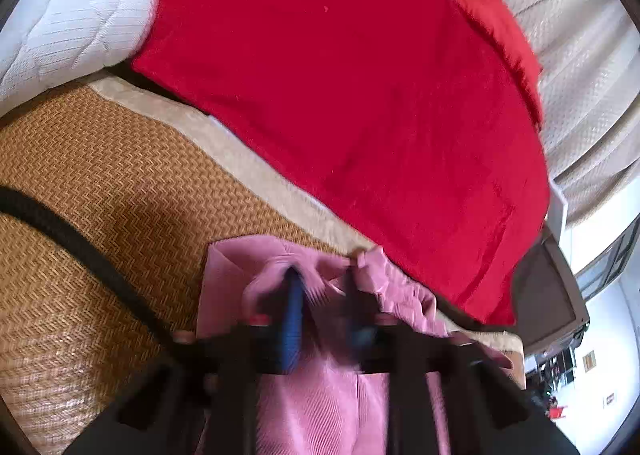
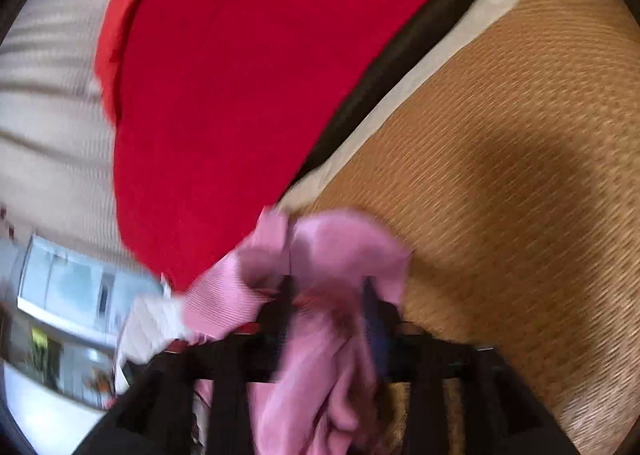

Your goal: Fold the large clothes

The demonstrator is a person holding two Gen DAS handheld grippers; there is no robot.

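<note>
1. The left gripper has its two fingers closed on a bunched fold of the pink ribbed knit garment, which drapes between them and hangs toward 6 o'clock.
2. The right gripper likewise pinches the pink ribbed knit garment, its fabric gathered over both fingers.
3. The garment sits above the tan woven straw mat, just at the mat's pale cloth border.
4. A broad red blanket spreads toward 12 o'clock, beyond that border; a brighter red cloth peeks from under it at 2 o'clock.
5. A white quilted pillow lies at 10 o'clock.
6. Both views are motion-blurred; fingertips are buried in fabric, and the garment's overall shape cannot be made out.
7. No containers show.
</note>
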